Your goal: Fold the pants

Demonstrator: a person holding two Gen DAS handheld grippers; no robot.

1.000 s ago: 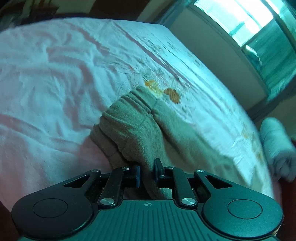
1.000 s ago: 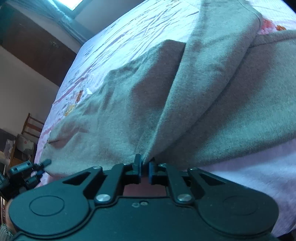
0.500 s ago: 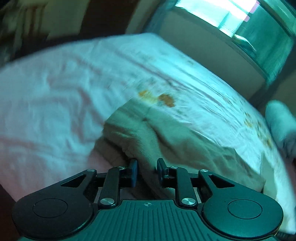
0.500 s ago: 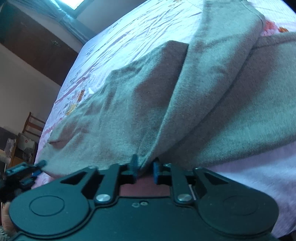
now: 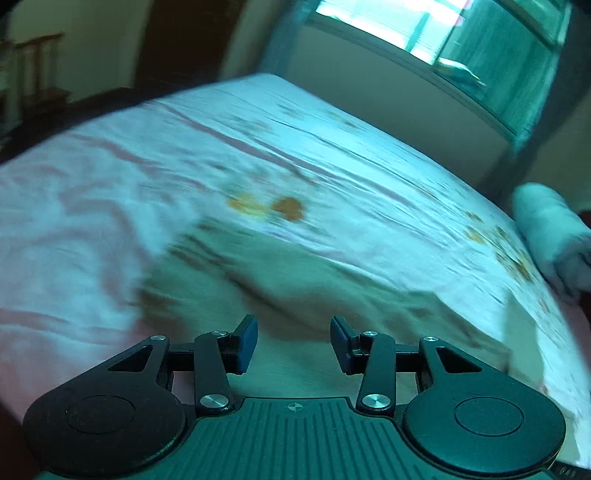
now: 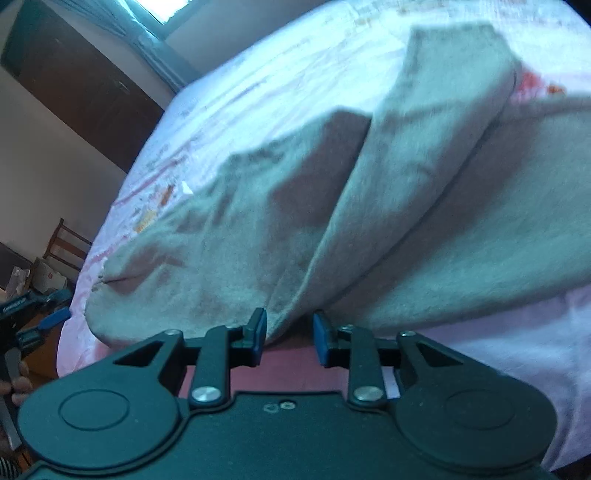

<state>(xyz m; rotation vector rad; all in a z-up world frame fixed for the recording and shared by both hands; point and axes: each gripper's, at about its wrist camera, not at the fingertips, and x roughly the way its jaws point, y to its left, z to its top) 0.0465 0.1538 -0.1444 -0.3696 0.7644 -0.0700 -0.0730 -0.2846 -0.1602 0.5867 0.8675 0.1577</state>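
pants [image 6: 369, 206]: one, folded edge just ahead of right gripper [image 6: 288, 334] | left gripper [image 5: 293, 341]; both jaws apart, empty | bedsheet [image 5: 110, 192] beyond; one

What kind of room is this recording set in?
Most likely a bedroom: the pants lie on a bed with a floral sheet, under a window, with a dark wardrobe nearby.

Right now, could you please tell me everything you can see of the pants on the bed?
The pants are grey-beige and look like a soft, fleecy knit. They lie on the pink floral bedsheet, partly folded: one long panel lies doubled over the rest, its fold edge running towards the right tool. That tool is open, with the fold's near end between its fingers but unclamped. The left tool is also open, facing the garment. Motion blur hides the finer detail.
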